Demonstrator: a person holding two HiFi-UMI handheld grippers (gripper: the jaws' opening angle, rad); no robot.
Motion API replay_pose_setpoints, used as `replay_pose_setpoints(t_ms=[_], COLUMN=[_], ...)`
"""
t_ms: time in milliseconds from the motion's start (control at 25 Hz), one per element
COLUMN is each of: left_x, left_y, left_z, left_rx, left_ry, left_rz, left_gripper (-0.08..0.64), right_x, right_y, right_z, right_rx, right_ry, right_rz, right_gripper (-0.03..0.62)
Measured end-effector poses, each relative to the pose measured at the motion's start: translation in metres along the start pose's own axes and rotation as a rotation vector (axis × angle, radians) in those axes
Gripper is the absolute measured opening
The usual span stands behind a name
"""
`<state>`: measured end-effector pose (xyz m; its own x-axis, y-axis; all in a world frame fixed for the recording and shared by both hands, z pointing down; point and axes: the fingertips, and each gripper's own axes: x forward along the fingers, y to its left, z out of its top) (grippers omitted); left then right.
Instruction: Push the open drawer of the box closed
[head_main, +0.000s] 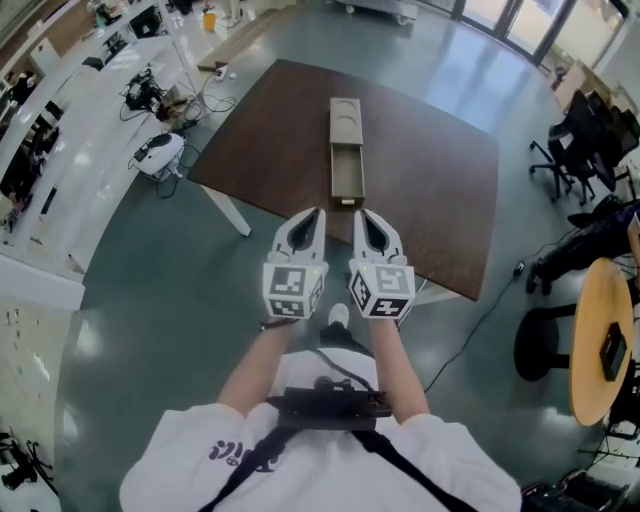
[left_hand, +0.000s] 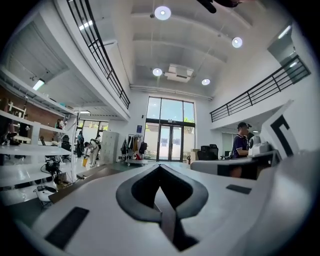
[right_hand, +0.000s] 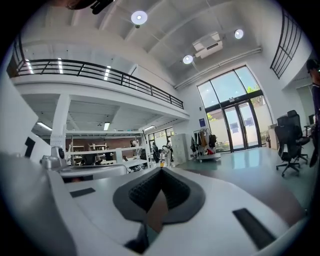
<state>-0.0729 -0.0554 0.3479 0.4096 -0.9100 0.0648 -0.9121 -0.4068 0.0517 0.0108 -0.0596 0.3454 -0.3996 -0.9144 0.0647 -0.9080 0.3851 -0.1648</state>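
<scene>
Both claws read as pinched fully shut from my end, with nothing in either one. The left claw (head_main: 317, 213) and right claw (head_main: 361, 214) sit side by side, almost touching, with the forearms stretched straight out from the body and the noses tipped up toward the ceiling. The box (head_main: 346, 118) lies on the counter (head_main: 430, 190) straight ahead of the tips. Its open drawer (head_main: 347, 180) sticks out toward them, near but touching neither claw.

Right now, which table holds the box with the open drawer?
The dark brown table straight ahead: the box sits on it, drawer open. The round light-wood table at right lacks it.
</scene>
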Motion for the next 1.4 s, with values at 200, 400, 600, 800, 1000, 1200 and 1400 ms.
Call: replay_pose_setpoints(t_ms=[200, 400, 600, 800, 1000, 1200, 1400], left_x=[0.072, 0.114, 0.142, 0.176, 0.205, 0.228, 0.250], left_y=[0.014, 0.032, 0.057, 0.073, 0.083, 0.098, 0.107], left_z=[0.016, -0.010, -0.042, -0.070, -0.097, -0.128, -0.159], left_rx=[0.028, 0.002, -0.032, 0.001, 0.037, 0.012, -0.001], left_ry=[-0.031, 0.009, 0.058, 0.080, 0.087, 0.111, 0.157], left_rz=[0.034, 0.083, 0.100, 0.087, 0.069, 0.038, 0.017], left_gripper=[0.009, 0.009, 0.009, 0.009, 0.009, 0.009, 0.009], right_x=[0.073, 0.111, 0.140, 0.160, 0.167, 0.174, 0.181], right_y=[-0.044, -0.074, -0.093, -0.123, -0.142, -0.141, -0.144], right_z=[0.026, 0.003, -0.038, -0.082, -0.137, -0.203, -0.255], right_rx=[0.003, -0.002, 0.000, 0.013, 0.008, 0.023, 0.040], right_ry=[-0.050, 0.008, 0.090, 0.186, 0.292, 0.427, 0.530], right_rz=[0.037, 0.057, 0.053, -0.001, -0.048, -0.060, -0.084], right_gripper=[0.006, 0.006, 0.006, 0.006, 0.006, 0.006, 0.006])
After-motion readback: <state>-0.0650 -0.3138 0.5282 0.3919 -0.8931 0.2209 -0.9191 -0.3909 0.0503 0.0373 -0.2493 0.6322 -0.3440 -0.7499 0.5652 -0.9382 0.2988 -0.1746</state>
